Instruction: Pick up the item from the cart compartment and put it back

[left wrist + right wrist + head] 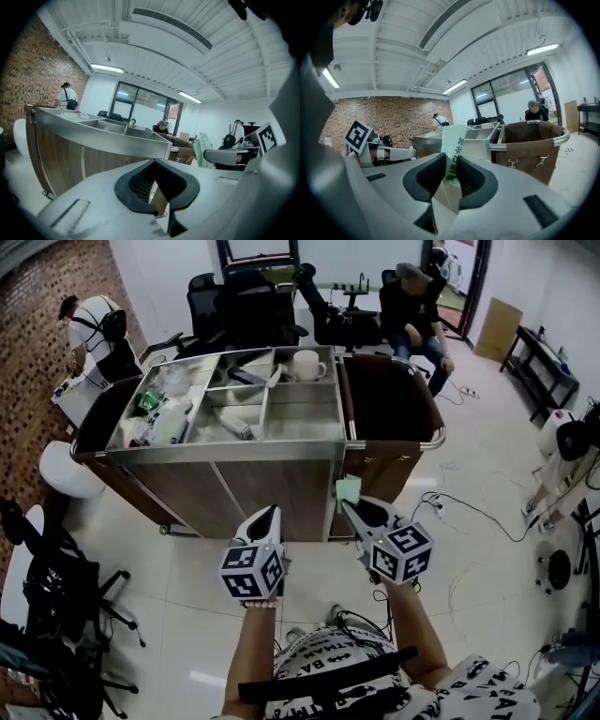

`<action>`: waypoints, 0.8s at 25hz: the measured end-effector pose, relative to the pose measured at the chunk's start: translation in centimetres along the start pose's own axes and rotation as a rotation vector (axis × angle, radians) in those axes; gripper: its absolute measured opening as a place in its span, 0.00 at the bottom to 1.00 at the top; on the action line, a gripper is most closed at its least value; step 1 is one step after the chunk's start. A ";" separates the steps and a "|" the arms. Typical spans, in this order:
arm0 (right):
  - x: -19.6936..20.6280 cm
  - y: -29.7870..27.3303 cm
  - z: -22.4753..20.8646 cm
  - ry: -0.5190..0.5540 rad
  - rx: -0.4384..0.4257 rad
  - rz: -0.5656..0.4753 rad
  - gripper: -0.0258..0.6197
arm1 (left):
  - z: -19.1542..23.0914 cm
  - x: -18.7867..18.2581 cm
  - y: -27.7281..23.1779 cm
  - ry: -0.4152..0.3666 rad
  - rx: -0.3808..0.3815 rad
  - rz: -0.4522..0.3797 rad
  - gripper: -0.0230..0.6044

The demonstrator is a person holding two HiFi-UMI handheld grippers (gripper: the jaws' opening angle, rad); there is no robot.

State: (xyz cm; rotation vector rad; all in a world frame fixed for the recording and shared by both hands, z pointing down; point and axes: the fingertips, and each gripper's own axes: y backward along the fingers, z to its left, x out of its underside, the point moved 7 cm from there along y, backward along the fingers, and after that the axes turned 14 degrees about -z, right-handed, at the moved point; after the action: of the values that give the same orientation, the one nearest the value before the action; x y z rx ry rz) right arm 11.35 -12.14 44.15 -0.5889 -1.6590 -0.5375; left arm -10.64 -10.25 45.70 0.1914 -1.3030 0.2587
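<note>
The steel cart (pixel 281 432) stands ahead of me with several open compartments on top. My right gripper (pixel 350 509) hangs in front of the cart's near right corner, shut on a light green packet (pixel 348 490) that sticks up between its jaws. In the right gripper view the green packet (pixel 453 149) with green print is pinched between the black pads of the right gripper (pixel 449 180). My left gripper (pixel 266 517) is beside it, below the cart's front face, shut with nothing in it. In its own view the left gripper (pixel 159 197) points at the cart's front rim (pixel 108 140).
A white cup (pixel 307 364) and loose items lie in the compartments. Brown bags (pixel 389 399) hang on both cart ends. Office chairs (pixel 234 306) and a seated person (pixel 412 306) are behind; another person (pixel 94 329) stands far left. A black chair (pixel 56 596) and floor cables (pixel 469 512) flank me.
</note>
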 end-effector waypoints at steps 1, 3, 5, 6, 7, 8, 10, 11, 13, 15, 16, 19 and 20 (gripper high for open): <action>0.0 -0.1 0.1 -0.001 -0.003 0.002 0.18 | -0.1 0.0 0.0 -0.001 0.004 0.000 0.04; 0.1 -0.1 0.3 -0.003 -0.009 0.007 0.18 | -0.2 -0.1 0.0 -0.003 0.011 0.001 0.04; 0.3 -0.1 0.5 -0.004 -0.014 0.010 0.18 | -0.2 -0.1 0.1 -0.007 0.013 0.003 0.04; 0.3 -0.1 0.5 -0.005 -0.015 0.011 0.18 | -0.3 -0.2 0.1 -0.008 0.013 0.004 0.04; 0.3 0.0 0.6 -0.005 -0.016 0.012 0.18 | -0.4 -0.2 0.1 -0.009 0.014 0.006 0.04; 0.3 0.1 0.6 -0.005 -0.017 0.013 0.18 | -0.5 -0.2 0.1 -0.010 0.016 0.008 0.04; 0.4 0.2 0.6 -0.006 -0.019 0.017 0.18 | -0.8 -0.1 0.1 -0.006 0.023 0.009 0.04; 0.5 0.2 0.7 -0.005 -0.020 0.019 0.18 | -0.9 0.0 0.1 -0.002 0.027 0.008 0.04; 0.5 0.2 0.7 -0.003 -0.022 0.023 0.18 | -1.0 0.0 0.0 0.003 0.029 0.007 0.04; 0.4 0.2 0.7 0.004 -0.024 0.024 0.18 | -1.2 0.0 -0.1 0.005 0.029 0.004 0.04; 0.1 0.1 0.6 0.012 -0.026 0.022 0.18 | -1.2 -0.1 -0.2 0.006 0.029 0.002 0.04; -1.1 -0.3 0.1 0.045 -0.036 0.009 0.18 | -1.3 -0.3 -0.5 0.009 0.025 -0.002 0.04; -1.8 -0.7 -0.1 0.060 -0.041 0.002 0.18 | -1.3 -0.5 -0.7 0.009 0.024 -0.006 0.04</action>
State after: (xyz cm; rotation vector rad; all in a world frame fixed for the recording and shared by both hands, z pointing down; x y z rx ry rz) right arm 11.25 -12.86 42.42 -0.5988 -1.5936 -0.5837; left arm -9.38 -10.57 44.88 0.2144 -1.2911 0.2697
